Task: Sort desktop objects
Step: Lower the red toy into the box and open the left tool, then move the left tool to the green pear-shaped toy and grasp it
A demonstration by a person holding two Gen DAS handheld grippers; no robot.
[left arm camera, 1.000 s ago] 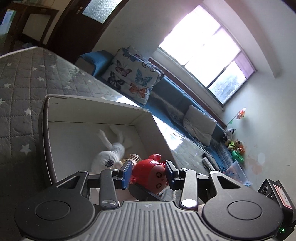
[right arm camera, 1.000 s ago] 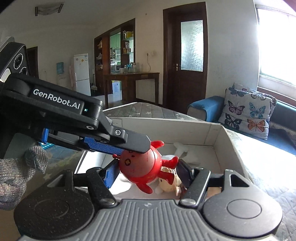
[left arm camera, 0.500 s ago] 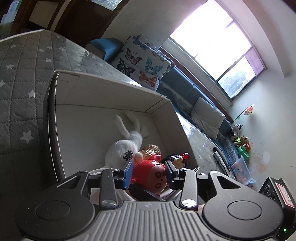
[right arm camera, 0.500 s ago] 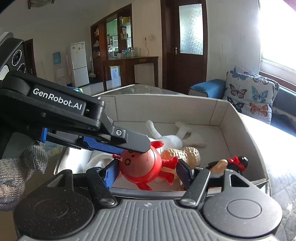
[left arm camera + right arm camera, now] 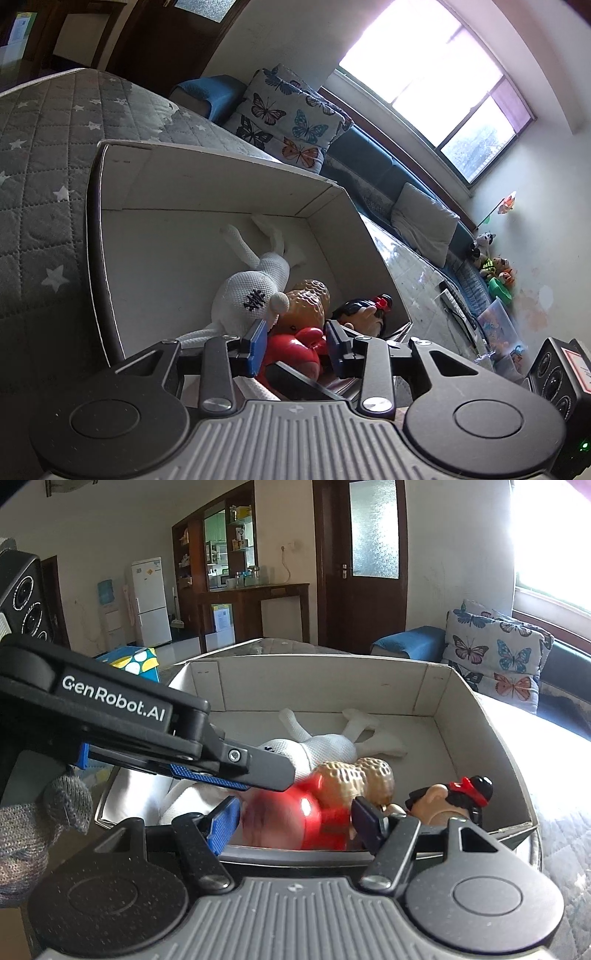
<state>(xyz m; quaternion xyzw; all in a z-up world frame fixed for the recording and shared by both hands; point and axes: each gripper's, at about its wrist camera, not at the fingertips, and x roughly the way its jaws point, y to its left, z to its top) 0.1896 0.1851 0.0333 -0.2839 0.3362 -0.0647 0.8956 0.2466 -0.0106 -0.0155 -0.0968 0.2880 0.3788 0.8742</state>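
A glossy red plastic toy [image 5: 295, 350] lies beside a knitted white cloth doll [image 5: 255, 288] in a matt cardboard box [image 5: 207, 184].

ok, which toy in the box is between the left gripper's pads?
The red toy figure, between the left gripper pads. The white plush, peanut toy and black-haired figurine lie free.

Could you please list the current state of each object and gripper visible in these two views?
White cardboard box: open-topped, holding toys.
White knitted plush rabbit: lying flat in the box.
Tan peanut-shaped toy: lying beside the rabbit.
Black-haired doll figure: lying in the box's corner.
Red plastic pig toy: motion-blurred in the right view, between both grippers' jaws.
Left gripper: jaws around the pig.
Right gripper: jaws open.
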